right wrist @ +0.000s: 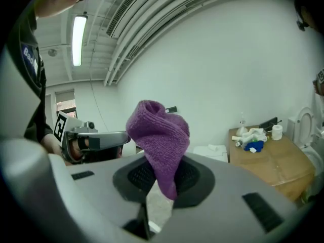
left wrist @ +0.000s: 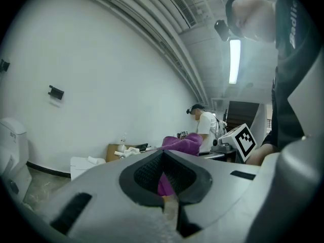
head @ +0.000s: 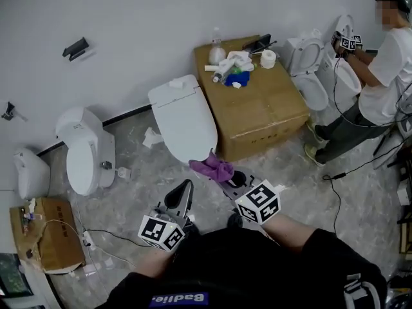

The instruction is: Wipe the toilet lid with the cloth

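Note:
The white toilet lid [head: 187, 121] lies closed on the toilet just ahead of me, beside a cardboard box. My right gripper [head: 226, 180] is shut on the purple cloth [head: 212, 168], which bunches up above its jaws [right wrist: 158, 140] and hangs over the floor just short of the lid's front edge. My left gripper [head: 187, 184] is held to the left of the cloth, apart from it, with its jaws shut and nothing in them. In the left gripper view the cloth [left wrist: 180, 142] shows beyond the closed jaws, with the right gripper's marker cube next to it.
A large cardboard box [head: 257, 108] to the right of the toilet carries a toilet roll [head: 268, 58], rags and a bottle. Two more toilets [head: 84, 153] stand at the left wall. Another person [head: 380, 76] works at toilets at the far right. Cables and a small carton [head: 48, 234] lie on the floor.

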The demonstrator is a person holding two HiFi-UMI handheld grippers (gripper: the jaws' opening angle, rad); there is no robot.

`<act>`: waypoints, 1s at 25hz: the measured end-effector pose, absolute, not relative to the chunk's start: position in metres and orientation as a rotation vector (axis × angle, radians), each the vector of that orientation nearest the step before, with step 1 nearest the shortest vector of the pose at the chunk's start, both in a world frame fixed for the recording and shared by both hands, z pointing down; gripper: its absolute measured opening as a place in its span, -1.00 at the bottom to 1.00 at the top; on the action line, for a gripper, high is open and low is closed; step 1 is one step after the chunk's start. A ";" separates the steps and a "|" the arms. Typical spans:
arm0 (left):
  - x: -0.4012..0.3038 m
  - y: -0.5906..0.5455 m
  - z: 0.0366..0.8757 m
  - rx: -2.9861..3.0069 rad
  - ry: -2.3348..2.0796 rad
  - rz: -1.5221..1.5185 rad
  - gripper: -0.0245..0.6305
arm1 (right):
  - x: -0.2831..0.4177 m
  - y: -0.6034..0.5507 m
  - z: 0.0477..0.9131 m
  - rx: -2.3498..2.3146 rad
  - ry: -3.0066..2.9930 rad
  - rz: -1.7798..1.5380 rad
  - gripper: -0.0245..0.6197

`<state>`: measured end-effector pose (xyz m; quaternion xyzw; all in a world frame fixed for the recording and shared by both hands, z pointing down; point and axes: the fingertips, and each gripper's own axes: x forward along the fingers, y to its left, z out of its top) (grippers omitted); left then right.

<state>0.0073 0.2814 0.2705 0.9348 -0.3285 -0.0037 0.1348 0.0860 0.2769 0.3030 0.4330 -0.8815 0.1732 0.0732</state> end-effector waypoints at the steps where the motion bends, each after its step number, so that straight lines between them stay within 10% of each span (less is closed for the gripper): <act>1: 0.006 0.286 0.268 2.718 -0.958 -0.014 -0.88 | 0.086 0.280 0.299 1.303 -2.659 0.519 -0.72; 25: -0.046 0.325 0.234 2.796 -0.926 -0.066 -0.88 | 0.011 0.322 0.262 1.295 -2.736 0.437 -0.72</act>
